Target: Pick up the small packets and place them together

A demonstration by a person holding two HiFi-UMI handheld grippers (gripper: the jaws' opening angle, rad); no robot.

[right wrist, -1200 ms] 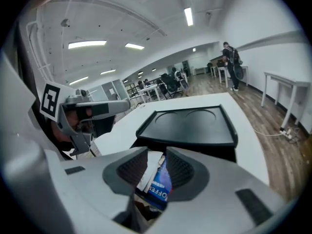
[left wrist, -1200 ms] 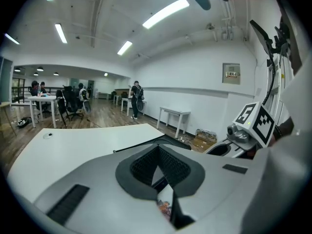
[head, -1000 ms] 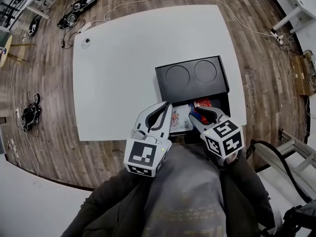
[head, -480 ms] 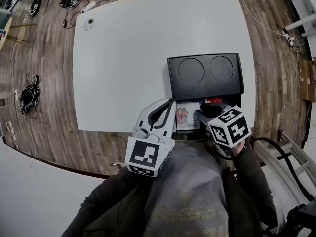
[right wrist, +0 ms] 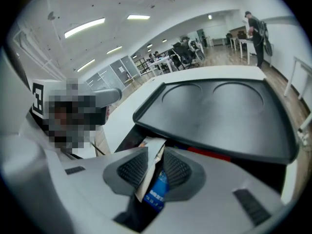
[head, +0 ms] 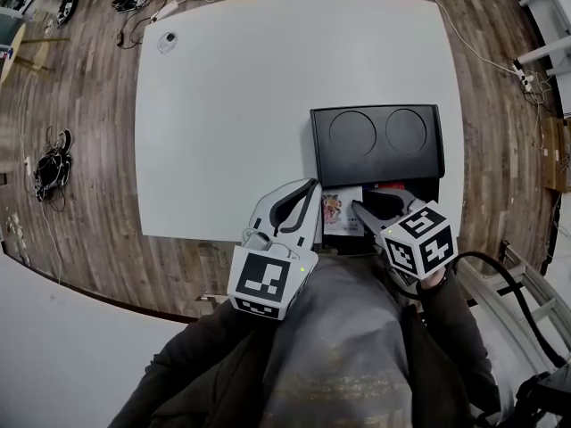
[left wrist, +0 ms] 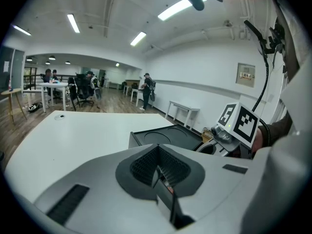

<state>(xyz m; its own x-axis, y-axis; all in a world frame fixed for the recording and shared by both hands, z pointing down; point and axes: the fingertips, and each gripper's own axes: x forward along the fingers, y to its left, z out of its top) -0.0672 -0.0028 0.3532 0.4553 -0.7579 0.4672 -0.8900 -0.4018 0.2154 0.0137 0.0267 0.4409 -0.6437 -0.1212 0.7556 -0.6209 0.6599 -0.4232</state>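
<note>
One packet (right wrist: pixel 157 191) in right gripper (right wrist: pixel 155 155)

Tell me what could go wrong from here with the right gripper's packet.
The packet sits crooked between the pads of the right gripper, so it may slip out on the move. The black lid overhangs just ahead, and the packet's free corner could catch its edge.

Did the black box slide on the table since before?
No. The black box sits as close to the white table's right edge as before; only the camera view shifted.
</note>
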